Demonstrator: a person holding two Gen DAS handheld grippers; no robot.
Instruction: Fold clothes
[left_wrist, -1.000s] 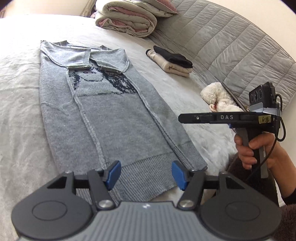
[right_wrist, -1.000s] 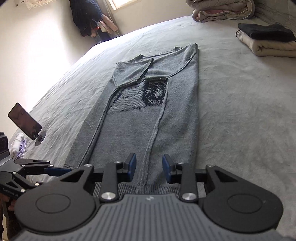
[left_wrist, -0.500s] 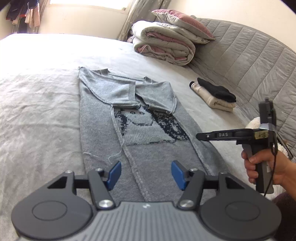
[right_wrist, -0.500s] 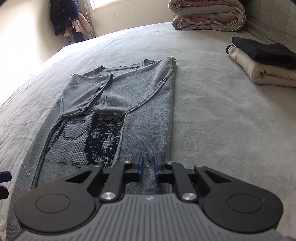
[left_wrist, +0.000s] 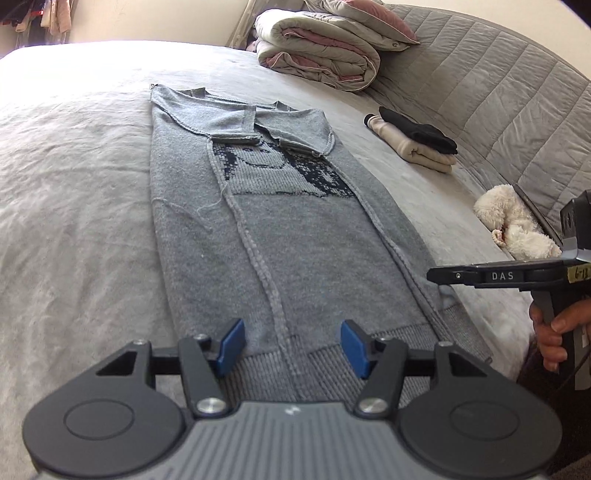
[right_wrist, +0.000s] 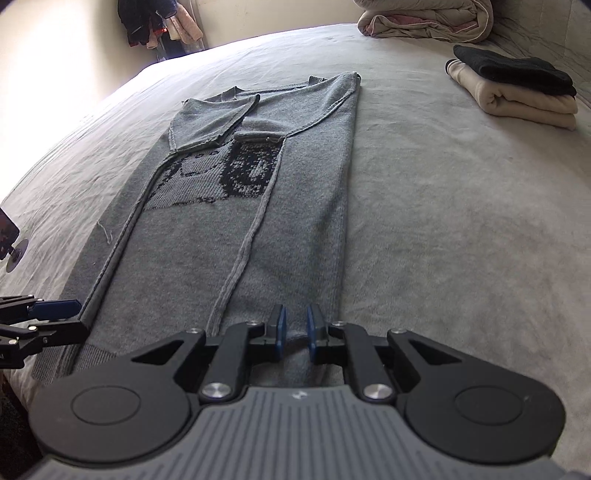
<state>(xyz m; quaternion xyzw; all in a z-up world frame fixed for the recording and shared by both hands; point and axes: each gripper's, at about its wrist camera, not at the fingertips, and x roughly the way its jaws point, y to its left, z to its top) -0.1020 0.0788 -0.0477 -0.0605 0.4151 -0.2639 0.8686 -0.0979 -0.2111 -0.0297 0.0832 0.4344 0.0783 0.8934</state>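
The grey sweater (left_wrist: 295, 236) lies flat along the bed (left_wrist: 74, 184), sides and sleeves already turned in to a long strip; over the last second both tools have dropped back to its ribbed hem; the left hand-held gripper (left_wrist: 293, 347) hangs spread wide over the hem, grasping nothing; the right hand-held gripper (right_wrist: 294, 332) has narrowed from half-spread to a slim gap at the hem's right corner, possibly pinching cloth, though the view is too low to say; that suggests the lengthwise fold toward the collar is at hand.
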